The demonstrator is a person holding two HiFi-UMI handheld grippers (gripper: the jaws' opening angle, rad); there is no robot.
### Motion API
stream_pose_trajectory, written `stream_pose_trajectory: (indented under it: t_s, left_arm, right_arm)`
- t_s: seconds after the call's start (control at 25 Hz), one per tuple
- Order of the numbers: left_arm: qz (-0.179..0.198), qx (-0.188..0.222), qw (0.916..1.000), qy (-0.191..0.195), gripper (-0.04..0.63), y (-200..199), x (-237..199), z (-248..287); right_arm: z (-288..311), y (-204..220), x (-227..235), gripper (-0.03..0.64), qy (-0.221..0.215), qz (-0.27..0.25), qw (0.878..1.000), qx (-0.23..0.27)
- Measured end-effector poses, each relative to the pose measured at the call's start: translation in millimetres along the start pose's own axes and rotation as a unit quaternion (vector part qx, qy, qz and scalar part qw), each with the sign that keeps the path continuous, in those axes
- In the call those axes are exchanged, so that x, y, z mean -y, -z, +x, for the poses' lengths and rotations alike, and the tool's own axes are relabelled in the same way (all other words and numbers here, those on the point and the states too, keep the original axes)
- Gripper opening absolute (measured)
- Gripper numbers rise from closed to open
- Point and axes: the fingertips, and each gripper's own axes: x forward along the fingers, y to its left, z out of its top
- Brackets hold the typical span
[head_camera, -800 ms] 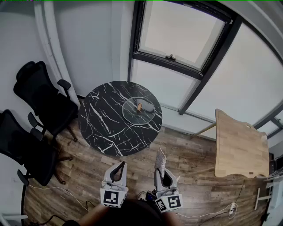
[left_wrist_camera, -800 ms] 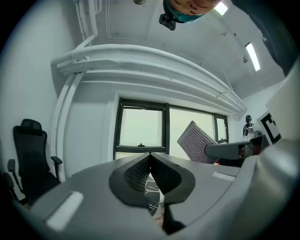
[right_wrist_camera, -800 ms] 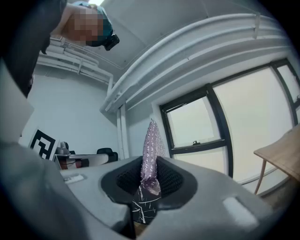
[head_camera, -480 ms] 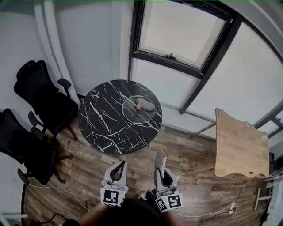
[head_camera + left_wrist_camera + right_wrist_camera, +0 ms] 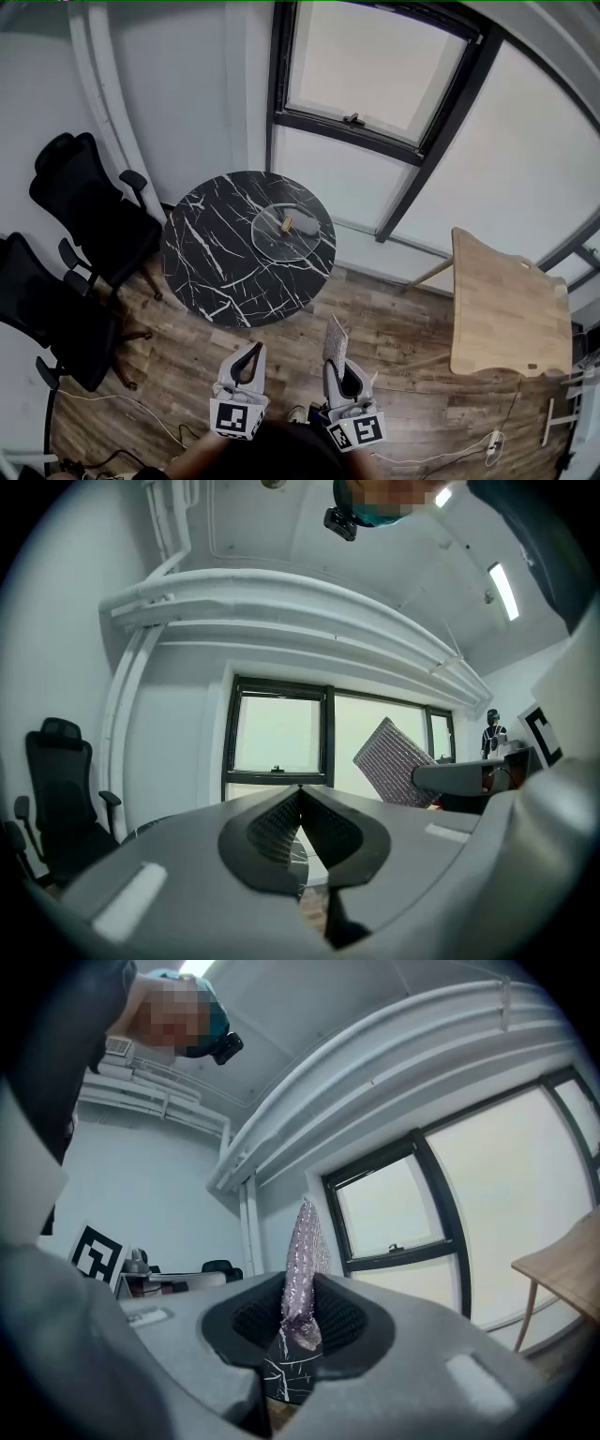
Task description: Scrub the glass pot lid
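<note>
The glass pot lid [image 5: 284, 234] lies flat on the far right part of a round black marble table [image 5: 216, 258], its wooden knob [image 5: 287, 223] on top. Both grippers are held low over the wooden floor, well short of the table. My left gripper [image 5: 250, 350] is shut with nothing between its pads [image 5: 300, 819]. My right gripper [image 5: 337, 361] is shut on a silvery mesh scrubbing pad [image 5: 336, 339], which stands upright out of the jaws [image 5: 303, 1269]. The same scrubbing pad [image 5: 398, 763] shows at the right of the left gripper view.
Two black office chairs [image 5: 89, 211] stand left of the table. A light wooden table [image 5: 506, 309] is at the right. Behind the marble table are a white wall and a dark-framed window [image 5: 375, 84]. Cables [image 5: 112, 401] lie on the floor.
The whole head view has shifted a little: the table and lid sit slightly further left and the grippers slightly lower. Both grippers keep their grip and pose.
</note>
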Motion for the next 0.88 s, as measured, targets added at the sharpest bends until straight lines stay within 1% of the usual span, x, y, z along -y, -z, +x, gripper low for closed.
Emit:
stream_pose_trajectory:
  t_s: [0.2, 0.4, 0.56, 0.64, 0.76, 0.88]
  left_arm:
    - [-0.009, -0.003, 1.0000, 0.000, 0.003, -6, 29, 0]
    - [0.014, 0.006, 0.9998, -0.014, 0.003, -9, 49, -2]
    - [0.010, -0.013, 0.9986, -0.050, 0.003, 3, 40, -7]
    - [0.008, -0.018, 0.9981, -0.058, 0.003, 6, 34, -4]
    - [-0.001, -0.024, 0.9984, -0.052, 0.003, 18, 27, 9]
    - [-0.012, -0.021, 0.9989, -0.039, 0.003, 26, 16, 39]
  right_arm:
    - [-23, 9, 17, 0.077, -0.007, 0.010, 1.000, -0.014]
    - [-37, 9, 37, 0.077, -0.026, 0.009, 1.000, -0.012]
    - [-44, 21, 55, 0.077, -0.033, 0.019, 0.999, -0.026]
    - [-42, 25, 61, 0.077, -0.033, 0.019, 0.999, -0.034]
    - [-34, 28, 69, 0.077, -0.025, 0.010, 0.999, -0.039]
    - [-12, 30, 84, 0.077, 0.004, 0.004, 0.999, -0.040]
